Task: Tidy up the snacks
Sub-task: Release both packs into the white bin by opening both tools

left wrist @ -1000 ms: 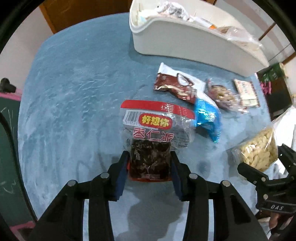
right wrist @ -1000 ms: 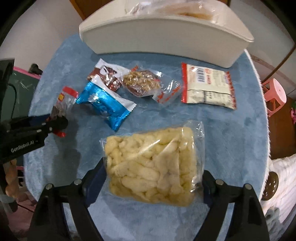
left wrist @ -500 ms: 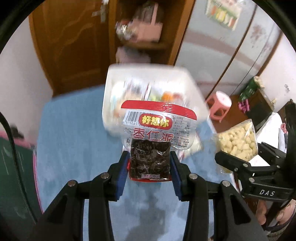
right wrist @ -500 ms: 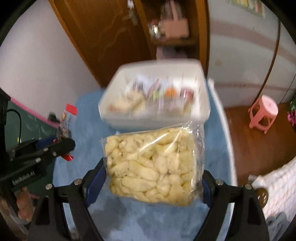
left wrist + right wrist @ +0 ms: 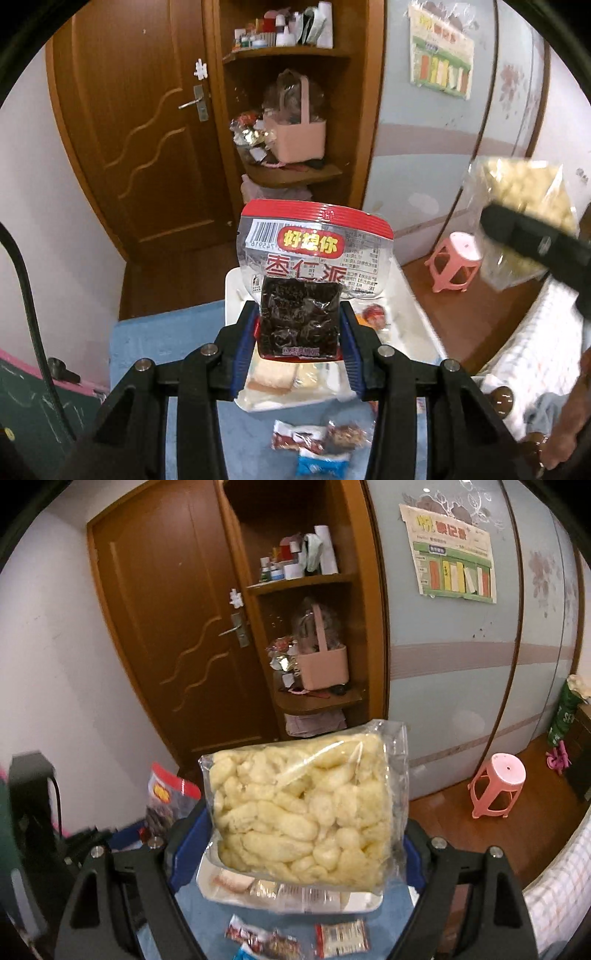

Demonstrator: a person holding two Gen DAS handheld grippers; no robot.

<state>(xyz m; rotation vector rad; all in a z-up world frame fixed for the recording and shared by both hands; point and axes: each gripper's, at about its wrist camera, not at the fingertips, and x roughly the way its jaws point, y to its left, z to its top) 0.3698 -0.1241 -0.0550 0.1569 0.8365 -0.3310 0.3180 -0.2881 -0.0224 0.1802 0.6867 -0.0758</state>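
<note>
Left tongs (image 5: 300, 334) up in the air, blue pads clamped on the lower end of a red-topped date snack packet (image 5: 308, 280), which stands upright between them with its dark filling showing through the clear window. Right under it sits the white bin (image 5: 410, 314), already holding several wrapped snacks, on the blue tabletop (image 5: 147, 339). Nearer the camera on that tabletop, 3 loose packets lie together: a brown-and-white wrapper (image 5: 293, 435), a clear bag of nuts (image 5: 349, 434) touching it on its right, and a blue wrapper (image 5: 321, 463) just in front of them.

Over on the right side, the right tongs (image 5: 304, 842) grip a big clear bag of pale puffed snacks (image 5: 306, 808), pads pressed against both sides of it, the bag raised and tilted slightly. Below it the white bin's near rim (image 5: 295, 904) peeks out, packets visible inside. In front of the bin on the tabletop lies a red-edged white packet (image 5: 341, 938), with a brown-and-white wrapper to its left.

From the right wrist view the date packet shows at the left, held at about the same height as the puffed bag. From the left wrist view the puffed bag appears blurred at upper right.

Behind it all: a wooden door (image 5: 147, 129), corner shelves with a pink basket (image 5: 299, 136), and a pink stool (image 5: 496, 784) on the floor.
</note>
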